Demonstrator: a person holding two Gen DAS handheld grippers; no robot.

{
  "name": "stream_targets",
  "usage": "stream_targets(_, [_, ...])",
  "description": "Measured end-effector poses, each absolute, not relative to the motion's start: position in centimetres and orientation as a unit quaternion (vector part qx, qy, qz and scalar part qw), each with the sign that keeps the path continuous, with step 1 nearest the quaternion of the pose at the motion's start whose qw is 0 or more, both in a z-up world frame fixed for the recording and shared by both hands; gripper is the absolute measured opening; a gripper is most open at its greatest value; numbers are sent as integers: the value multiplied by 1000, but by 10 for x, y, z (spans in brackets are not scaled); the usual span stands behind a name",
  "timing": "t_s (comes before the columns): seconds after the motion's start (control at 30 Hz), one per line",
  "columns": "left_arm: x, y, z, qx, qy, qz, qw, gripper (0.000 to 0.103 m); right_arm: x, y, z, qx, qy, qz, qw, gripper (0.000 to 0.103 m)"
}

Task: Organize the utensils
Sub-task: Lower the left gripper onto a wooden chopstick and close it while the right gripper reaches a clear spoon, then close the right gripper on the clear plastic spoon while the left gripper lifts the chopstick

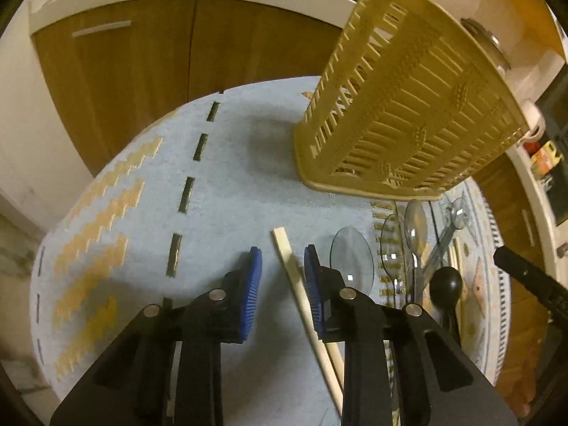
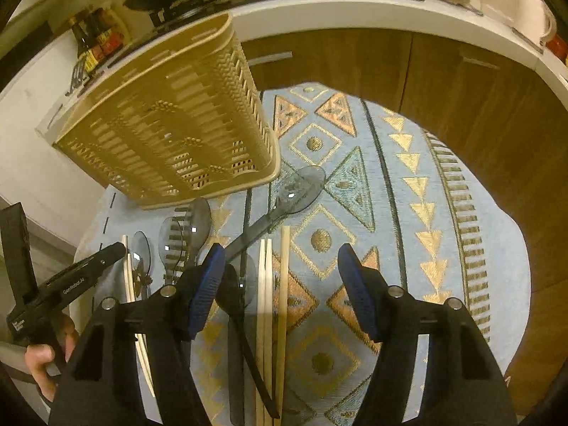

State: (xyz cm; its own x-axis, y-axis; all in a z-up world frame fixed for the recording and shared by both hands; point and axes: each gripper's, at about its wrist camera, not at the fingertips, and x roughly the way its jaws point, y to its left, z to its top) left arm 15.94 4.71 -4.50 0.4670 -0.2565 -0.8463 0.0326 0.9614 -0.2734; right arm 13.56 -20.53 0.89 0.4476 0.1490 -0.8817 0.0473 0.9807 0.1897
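Observation:
A beige slatted utensil basket (image 1: 408, 113) stands on the blue patterned cloth; it also shows in the right wrist view (image 2: 170, 131). My left gripper (image 1: 282, 266) is open, low over the cloth, with a pale wooden chopstick (image 1: 296, 280) lying between its fingers. Clear plastic spoons (image 1: 413, 227) and a black ladle (image 1: 445, 284) lie to its right. My right gripper (image 2: 280, 269) is open over three wooden chopsticks (image 2: 269, 294), a black spoon (image 2: 230, 294) and a long clear spoon (image 2: 298, 188).
The blue and gold cloth (image 2: 390, 213) covers a round table. Brown cabinet doors (image 1: 142, 71) and a white counter (image 2: 355, 10) stand behind. The other gripper and the hand holding it (image 2: 46, 301) show at left in the right wrist view.

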Motion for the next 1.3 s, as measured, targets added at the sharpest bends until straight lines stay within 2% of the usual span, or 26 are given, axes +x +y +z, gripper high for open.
stream_targets(0.07, [164,38,-43,-83,517,-81,848,22,147,-209,5,110,551,37,826,54])
stream_targets(0.13, [168,31,-42,-62,524,-81,846,12,160,-217,0,137,572,34,808,50])
stream_targets(0.2, [173,27,-42,-50,528,-78,844,8,174,-227,-7,161,591,20,791,48])
stream_targets(0.37, [177,26,-42,-32,530,-93,842,7,193,-240,-21,203,603,-7,771,37])
stream_targets(0.67, [185,42,-45,-36,530,-139,836,5,215,-245,-31,253,589,-64,765,37])
stream_targets(0.87, [186,50,-48,-43,524,-153,837,5,213,-222,-29,234,561,-114,786,37])
stream_targets(1.13, [175,67,-48,-37,513,-153,844,5,193,-182,-28,126,514,-163,832,37])
stream_targets(1.23, [174,67,-48,-30,509,-147,847,5,190,-172,-27,96,507,-169,840,28])
stream_targets(1.3, [174,69,-48,-29,510,-147,847,5,188,-176,-25,101,508,-151,842,17])
